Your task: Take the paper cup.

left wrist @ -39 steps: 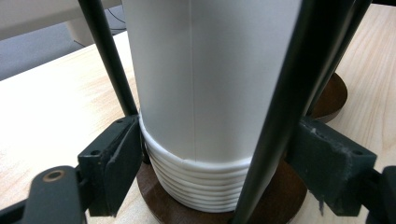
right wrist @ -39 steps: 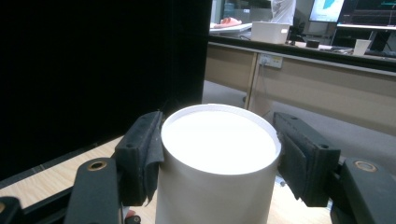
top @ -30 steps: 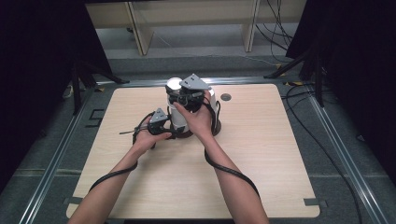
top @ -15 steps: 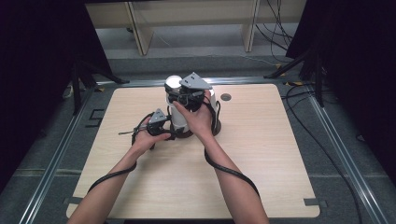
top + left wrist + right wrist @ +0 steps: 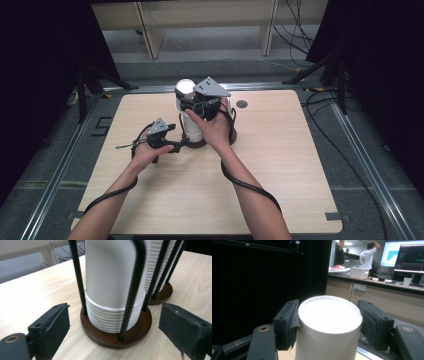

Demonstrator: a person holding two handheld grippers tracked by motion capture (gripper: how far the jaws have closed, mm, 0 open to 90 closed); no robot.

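The right hand-held gripper (image 5: pixel 328 322) pinches the top cup (image 5: pixel 329 327) of the stack (image 5: pixel 113 290) in the rack (image 5: pixel 117 327) on the bench (image 5: pixel 280 165). The left hand-held gripper (image 5: pixel 117 335), jaws just spreading, apparently clear, straddles the rack's base.

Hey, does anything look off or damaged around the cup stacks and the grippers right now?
Mostly tidy: the paper cup stack stands upright in its wire holder, nothing spilled. One oddity: on the right gripper, shut on the top cup, the left pad's black covering is frayed and peeling at its edge.
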